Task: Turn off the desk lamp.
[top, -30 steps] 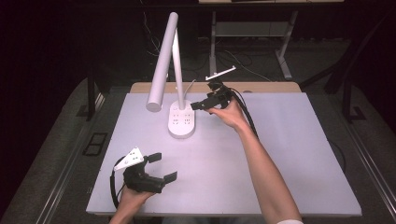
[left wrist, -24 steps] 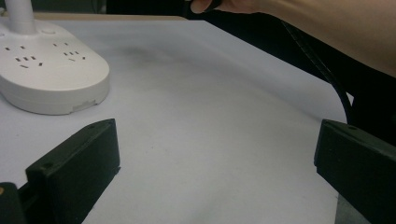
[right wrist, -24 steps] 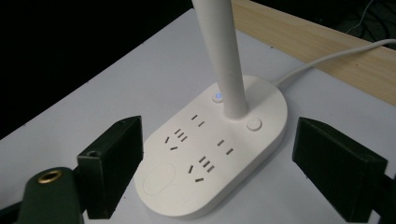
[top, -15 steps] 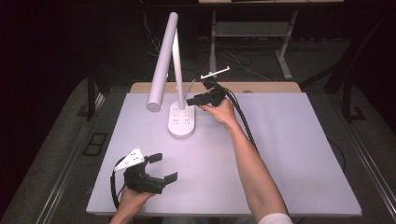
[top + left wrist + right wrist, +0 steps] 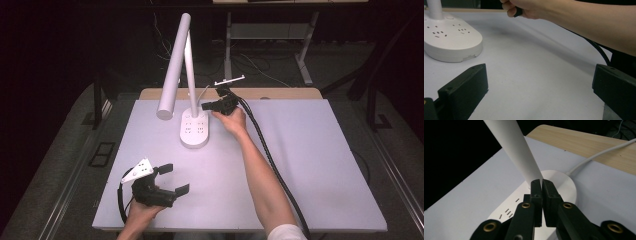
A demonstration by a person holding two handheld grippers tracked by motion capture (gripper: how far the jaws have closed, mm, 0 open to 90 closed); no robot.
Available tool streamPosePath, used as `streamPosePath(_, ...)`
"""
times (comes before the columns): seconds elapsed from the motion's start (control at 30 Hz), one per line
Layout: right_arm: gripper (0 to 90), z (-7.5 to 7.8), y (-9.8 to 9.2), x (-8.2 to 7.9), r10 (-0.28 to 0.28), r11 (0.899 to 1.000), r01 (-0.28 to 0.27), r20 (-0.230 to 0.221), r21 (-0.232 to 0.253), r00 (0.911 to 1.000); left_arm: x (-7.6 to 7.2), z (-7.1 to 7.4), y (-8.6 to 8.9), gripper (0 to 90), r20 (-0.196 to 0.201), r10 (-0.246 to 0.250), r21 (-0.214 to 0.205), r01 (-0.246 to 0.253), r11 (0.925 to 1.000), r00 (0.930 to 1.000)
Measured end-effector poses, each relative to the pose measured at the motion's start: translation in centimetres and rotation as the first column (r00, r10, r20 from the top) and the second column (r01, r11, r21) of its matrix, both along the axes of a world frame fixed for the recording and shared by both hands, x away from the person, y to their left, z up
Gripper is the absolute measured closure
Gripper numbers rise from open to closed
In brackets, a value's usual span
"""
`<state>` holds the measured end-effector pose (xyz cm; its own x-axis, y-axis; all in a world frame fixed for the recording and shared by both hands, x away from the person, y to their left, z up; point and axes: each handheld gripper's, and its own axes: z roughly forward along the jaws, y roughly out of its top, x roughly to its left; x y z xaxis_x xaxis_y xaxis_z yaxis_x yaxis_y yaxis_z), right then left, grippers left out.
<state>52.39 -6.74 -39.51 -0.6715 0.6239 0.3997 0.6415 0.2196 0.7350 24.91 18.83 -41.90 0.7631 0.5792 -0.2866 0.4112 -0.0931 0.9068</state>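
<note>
A white desk lamp stands at the back of the table on an oval base with power sockets in its top. My right gripper reaches in from the right, over the back of that base. In the right gripper view its jaws have just been closing and now meet with nothing between them, tips right at the foot of the lamp stem. My left gripper rests at the table's front left, open and holding nothing, and its view looks toward the base.
The white tabletop has a wooden strip along its far edge. The lamp's white cord runs off the back. My right gripper's black cable trails beside the forearm down to the front edge.
My right gripper has moved left and down toward the lamp base, and its jaws have gone from wide apart to closed. The left gripper has stayed in place.
</note>
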Motion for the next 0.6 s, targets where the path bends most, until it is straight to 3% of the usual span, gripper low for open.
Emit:
streamPosePath(0.23, 89.9, -2.0, 1.0, 0.4, -0.029, 0.999, 0.028, -0.031, -0.028, 0.9991, 0.0, 0.0, -0.1, 0.0, 0.001, -0.006, -0.001, 0.006, 1.0000, 1.0000)
streamPosePath(0.6, 90.0, -3.6, 1.5, 1.1, -0.069, 0.997, 0.068, -0.047, -0.030, 0.9965, 0.0, 0.0, -0.3, 0.0, 0.001, -0.012, 0.008, 0.012, 0.9999, 0.9999)
